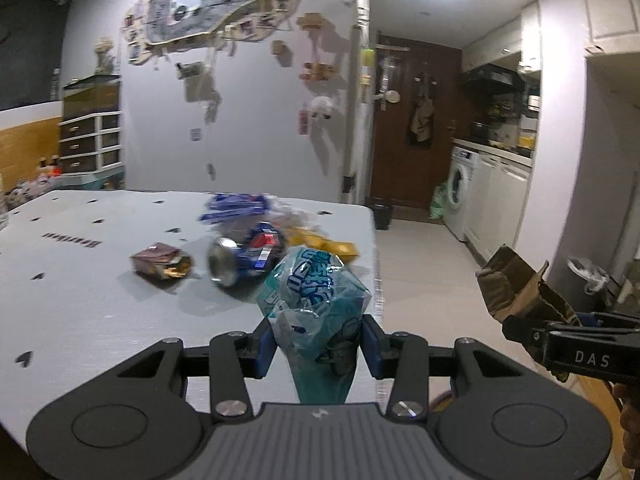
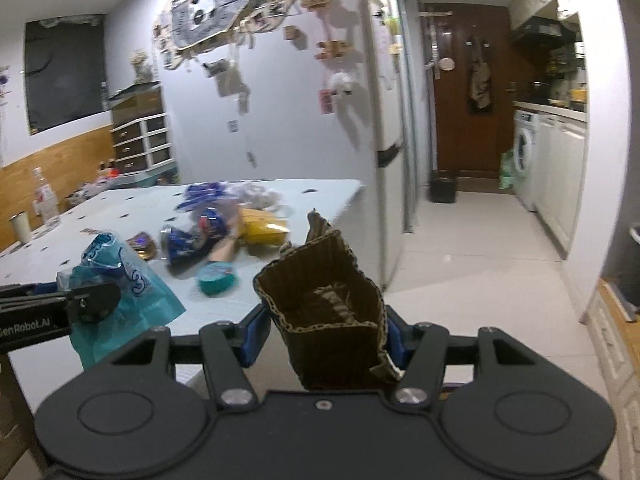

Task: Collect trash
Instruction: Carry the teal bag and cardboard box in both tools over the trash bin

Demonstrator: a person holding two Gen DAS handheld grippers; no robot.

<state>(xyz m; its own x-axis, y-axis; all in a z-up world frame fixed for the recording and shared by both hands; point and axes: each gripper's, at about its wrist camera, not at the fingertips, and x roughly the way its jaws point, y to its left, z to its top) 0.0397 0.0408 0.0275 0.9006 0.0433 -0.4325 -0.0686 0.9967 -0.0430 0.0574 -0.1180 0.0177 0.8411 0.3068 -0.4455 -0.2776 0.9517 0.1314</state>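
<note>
My left gripper [image 1: 319, 346] is shut on a teal plastic wrapper [image 1: 316, 292], which stands up between the blue pads over the near right corner of the white table [image 1: 72, 300]. My right gripper [image 2: 322, 334] is shut on a crumpled piece of brown cardboard [image 2: 324, 308], held off the table's right edge above the floor. Each view catches the other gripper from the side: the right gripper [image 1: 536, 334] with its cardboard [image 1: 516, 288], the left gripper [image 2: 96, 300] with the wrapper [image 2: 128, 292]. On the table lie a blue can [image 1: 244, 256], a brown wrapper [image 1: 162, 264], a yellow packet [image 1: 324, 244] and a teal round lid [image 2: 218, 278].
A bin with a white liner [image 1: 588, 276] stands on the floor at the right. A black bin [image 2: 443, 190] sits by the brown door, a washing machine [image 2: 524, 156] beyond it. The tall white fridge [image 2: 384, 120] stands just past the table. A bottle [image 2: 44, 196] and cup [image 2: 22, 226] are at the table's far left.
</note>
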